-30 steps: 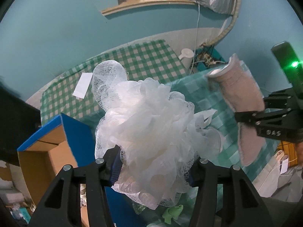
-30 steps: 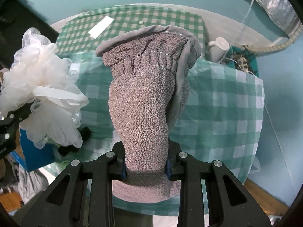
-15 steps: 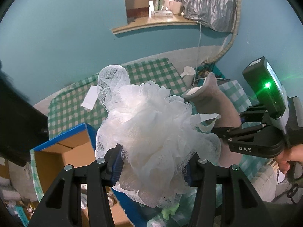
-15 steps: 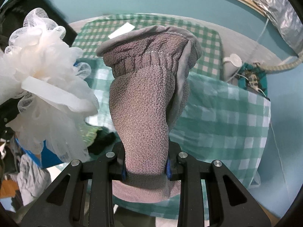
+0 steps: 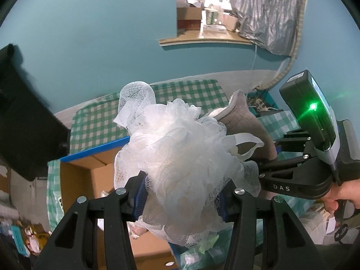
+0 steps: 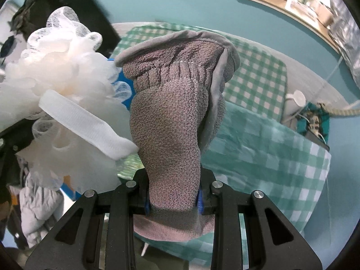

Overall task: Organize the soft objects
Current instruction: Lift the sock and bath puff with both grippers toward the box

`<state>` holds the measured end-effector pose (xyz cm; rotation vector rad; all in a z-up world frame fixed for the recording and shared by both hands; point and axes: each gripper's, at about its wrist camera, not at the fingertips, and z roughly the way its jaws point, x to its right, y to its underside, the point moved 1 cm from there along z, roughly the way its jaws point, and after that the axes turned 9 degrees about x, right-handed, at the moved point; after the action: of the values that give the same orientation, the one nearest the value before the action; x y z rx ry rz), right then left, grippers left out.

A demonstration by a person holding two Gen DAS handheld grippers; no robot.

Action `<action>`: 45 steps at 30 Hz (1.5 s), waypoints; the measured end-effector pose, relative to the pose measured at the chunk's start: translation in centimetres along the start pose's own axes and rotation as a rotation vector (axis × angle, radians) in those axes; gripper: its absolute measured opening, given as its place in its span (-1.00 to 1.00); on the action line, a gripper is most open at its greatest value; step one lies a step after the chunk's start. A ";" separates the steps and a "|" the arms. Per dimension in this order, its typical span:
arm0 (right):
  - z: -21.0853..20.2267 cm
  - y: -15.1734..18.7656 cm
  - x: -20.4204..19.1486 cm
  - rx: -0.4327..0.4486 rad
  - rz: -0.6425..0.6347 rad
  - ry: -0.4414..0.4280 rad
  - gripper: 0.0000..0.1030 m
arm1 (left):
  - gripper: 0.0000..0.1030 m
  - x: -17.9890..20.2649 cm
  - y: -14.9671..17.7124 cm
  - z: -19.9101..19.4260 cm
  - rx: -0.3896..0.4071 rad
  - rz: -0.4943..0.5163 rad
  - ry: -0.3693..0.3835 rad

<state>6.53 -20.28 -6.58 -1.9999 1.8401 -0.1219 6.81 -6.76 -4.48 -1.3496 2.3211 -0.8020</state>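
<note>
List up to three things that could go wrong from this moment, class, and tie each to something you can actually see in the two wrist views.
1. The bath pouf and grey mitt, each clamped in a gripper, sit very close; the pouf's white strap reaches the mitt and could snag.
2. The pouf blocks much of the left view, so the cardboard box opening is partly hidden and a drop could miss.
3. The left gripper pinches only loose mesh, which might slip.

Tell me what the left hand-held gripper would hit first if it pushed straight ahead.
Probably the checked tablecloth beyond the open cardboard box. The left hand-held gripper holds a bath sponge that hides the direct line, so depth is uncertain.
</note>
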 end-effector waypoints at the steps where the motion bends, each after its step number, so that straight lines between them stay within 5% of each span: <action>1: 0.0 -0.2 -0.4 0.000 -0.008 -0.006 -0.47 | -0.01 -0.3 0.1 -0.2 0.001 -0.009 -0.007; 24: 3.0 -3.8 -13.3 -0.029 -0.255 -0.147 -0.47 | -0.01 -10.7 5.6 -4.3 -0.005 -0.220 -0.184; 45: 7.6 -5.5 -20.7 -0.100 -0.301 -0.152 -0.47 | -0.03 -17.2 11.6 -1.3 -0.127 -0.335 -0.191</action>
<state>11.71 1.85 -7.08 -2.2775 1.4710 0.0358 6.72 13.12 -10.55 -1.8171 2.0577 -0.5917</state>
